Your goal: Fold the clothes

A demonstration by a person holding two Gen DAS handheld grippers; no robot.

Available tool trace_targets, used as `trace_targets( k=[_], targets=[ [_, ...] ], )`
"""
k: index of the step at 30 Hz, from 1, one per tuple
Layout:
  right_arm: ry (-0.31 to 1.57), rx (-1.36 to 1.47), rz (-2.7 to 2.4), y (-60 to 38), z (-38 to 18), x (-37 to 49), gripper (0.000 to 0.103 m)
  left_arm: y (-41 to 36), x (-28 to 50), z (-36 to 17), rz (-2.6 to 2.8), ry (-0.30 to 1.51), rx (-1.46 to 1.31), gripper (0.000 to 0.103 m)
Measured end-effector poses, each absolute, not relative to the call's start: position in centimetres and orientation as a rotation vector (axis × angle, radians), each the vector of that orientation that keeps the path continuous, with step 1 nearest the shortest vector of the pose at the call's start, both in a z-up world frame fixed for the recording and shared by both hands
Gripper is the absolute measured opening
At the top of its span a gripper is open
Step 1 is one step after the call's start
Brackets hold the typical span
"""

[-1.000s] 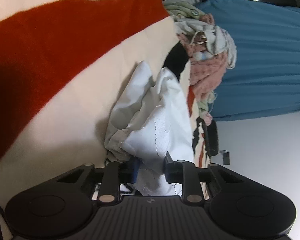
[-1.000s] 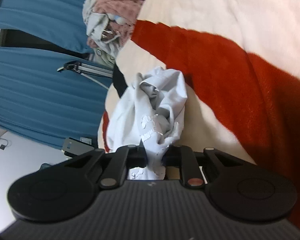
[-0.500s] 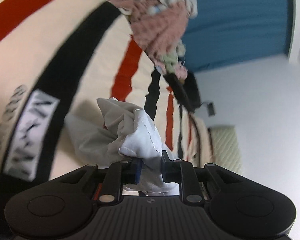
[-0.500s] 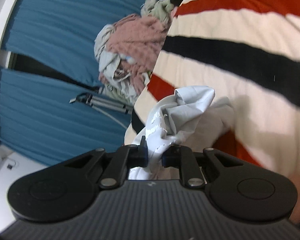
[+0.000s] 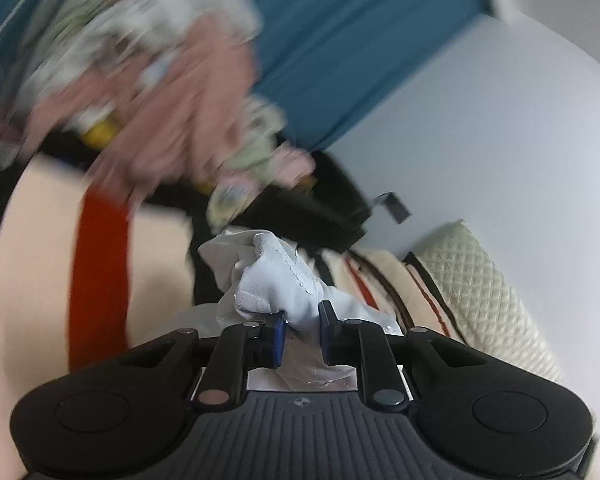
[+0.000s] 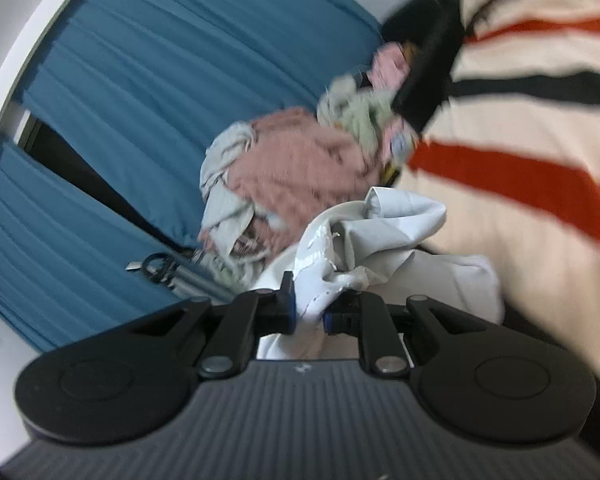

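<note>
A crumpled white garment [image 5: 276,280] with a cracked silvery print is bunched between the fingers of my left gripper [image 5: 302,320], which is shut on it. The same white garment [image 6: 384,232] is pinched in my right gripper [image 6: 310,304], also shut on it, and hangs in loose folds above the striped blanket [image 6: 520,184]. Both views are blurred by motion.
A heap of unfolded clothes [image 5: 172,92], pink, grey and green, lies at the far end of the cream, red and black striped blanket [image 5: 100,264]. Blue curtains [image 6: 140,100] hang behind. A quilted cream pillow [image 5: 472,280] sits at right. A black object [image 5: 312,212] lies by the heap.
Both grippers have swung up and toward the clothes heap, carrying the white garment; the blanket has dropped out of much of each view and the curtains and wall fill more.
</note>
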State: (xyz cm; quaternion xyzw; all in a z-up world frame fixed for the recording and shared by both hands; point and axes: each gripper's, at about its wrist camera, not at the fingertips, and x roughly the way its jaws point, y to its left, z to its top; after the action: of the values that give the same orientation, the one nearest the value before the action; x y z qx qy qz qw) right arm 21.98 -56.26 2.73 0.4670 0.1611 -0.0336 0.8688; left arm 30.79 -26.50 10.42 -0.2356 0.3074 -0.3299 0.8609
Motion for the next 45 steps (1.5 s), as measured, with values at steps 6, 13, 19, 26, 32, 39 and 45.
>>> trace_targets(
  k=[6,13,19,26,32,39,45],
  targets=[
    [0.398,0.832,-0.147,-57.8,-3.4,27.3,0.016,-29.5,33.8,0.0,-0.683,0.736,-0.369,0.018],
    [0.689,0.898,-0.180,-56.3,-14.9,25.8,0.017,-28.0,30.3,-8.8,-0.712,0.818,-0.170,0.019],
    [0.756,0.860,-0.231,-55.0,-12.5,24.2,0.020,-27.8,26.6,-5.0,-0.671,0.791,-0.018,0.030],
    [0.720,0.685,-0.184,-51.3,-3.7,18.9,0.080,-25.3,20.3,3.8,-0.649,0.683,0.027,0.071],
    [0.594,0.598,-0.167,-47.8,2.9,12.7,0.085,-21.7,11.9,11.5,-0.653,0.584,0.034,0.094],
    [0.498,0.476,-0.161,-43.5,7.9,5.8,0.085,-17.9,1.6,17.1,-0.626,0.456,0.082,0.103],
    [0.427,0.441,-0.131,-40.9,9.4,0.6,0.085,-15.0,-5.8,19.0,-0.569,0.320,0.068,0.103]
  ],
)
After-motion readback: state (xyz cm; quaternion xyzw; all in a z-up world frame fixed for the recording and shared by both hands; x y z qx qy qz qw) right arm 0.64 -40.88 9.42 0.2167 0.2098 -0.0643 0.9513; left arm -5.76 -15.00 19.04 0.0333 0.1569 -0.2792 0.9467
